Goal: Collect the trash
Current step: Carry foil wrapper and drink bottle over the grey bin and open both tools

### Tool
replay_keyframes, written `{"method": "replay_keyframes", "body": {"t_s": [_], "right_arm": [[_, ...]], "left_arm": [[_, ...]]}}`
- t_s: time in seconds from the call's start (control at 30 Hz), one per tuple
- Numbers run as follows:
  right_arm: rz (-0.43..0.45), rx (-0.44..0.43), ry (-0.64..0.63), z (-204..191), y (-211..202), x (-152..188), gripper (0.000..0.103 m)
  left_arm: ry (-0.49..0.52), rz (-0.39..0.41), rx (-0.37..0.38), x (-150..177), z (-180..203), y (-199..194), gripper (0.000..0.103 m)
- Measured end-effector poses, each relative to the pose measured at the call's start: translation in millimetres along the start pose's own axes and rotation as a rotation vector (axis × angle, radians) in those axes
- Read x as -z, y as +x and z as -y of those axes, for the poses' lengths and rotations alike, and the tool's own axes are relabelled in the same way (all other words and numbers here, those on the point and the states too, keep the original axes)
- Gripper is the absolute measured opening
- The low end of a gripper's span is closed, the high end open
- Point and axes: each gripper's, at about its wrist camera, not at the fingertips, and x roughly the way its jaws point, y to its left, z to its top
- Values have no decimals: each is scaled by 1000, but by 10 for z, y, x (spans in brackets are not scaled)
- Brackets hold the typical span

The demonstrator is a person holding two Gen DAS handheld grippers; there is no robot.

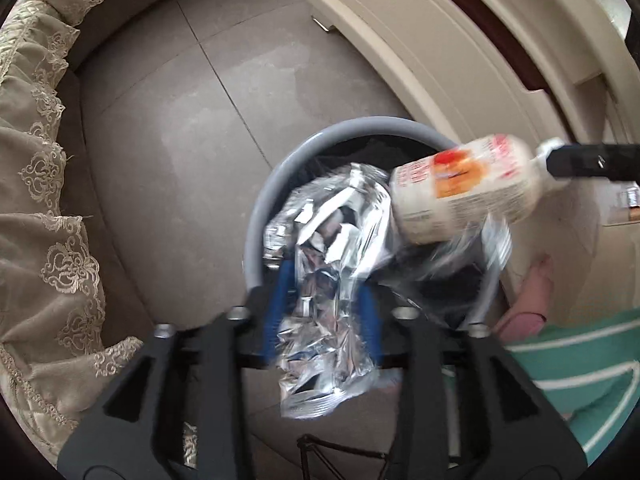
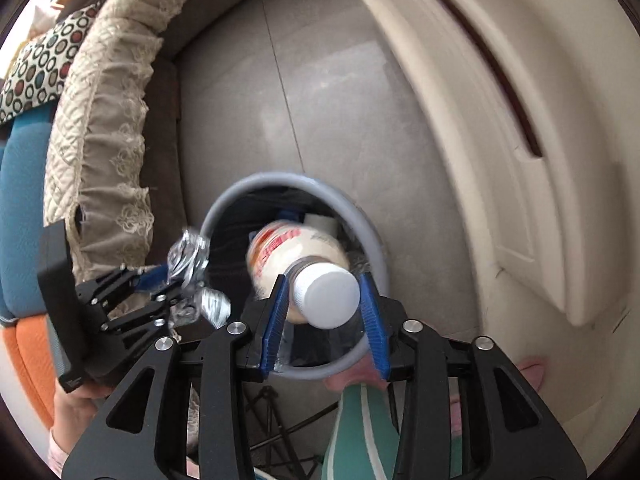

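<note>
Left wrist: fingers parted around foil wrapper, over bin.

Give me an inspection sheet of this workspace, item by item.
Surface: grey tiled floor.
Job's things: grey bin; foil wrapper; bottle with white cap, over the bin.
Clutter: nothing seen.
Grippers: left hand-held gripper open around wrapper; right hand-held gripper astride bottle neck, grip unclear.
Cables: nothing seen.
Surroundings: lace-covered sofa, cream cabinet, patterned cushion.
</note>
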Motion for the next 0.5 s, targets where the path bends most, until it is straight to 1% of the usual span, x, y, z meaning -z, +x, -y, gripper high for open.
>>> {"method": "replay_keyframes", "body": {"t_s": [0.03,0.07,0.1,0.17,0.23,0.3,0.5], "right_arm": [[-4,7,4,1,20,4,58],[-6,14,5,13,23,11,69],[-5,10,5,10,19,9,69],[-6,-9,2,3,-10,7,68],[11,-20,4,1,-91,-6,68],[28,-37,6,10,-205,-14,68],[84,-70,-19,1,-586,49,68]], "left_arm": [[-3,-8,-15,6,3,39,58],[-9,-6,-29,15,-6,69,64],[-14,-10,-38,35,-15,94,71],[-22,-33,-26,78,-31,124,74],[-20,-40,-14,115,-39,101,74],[-10,-28,-7,140,-33,42,74],[-7,30,49,175,2,-323,77]]}}
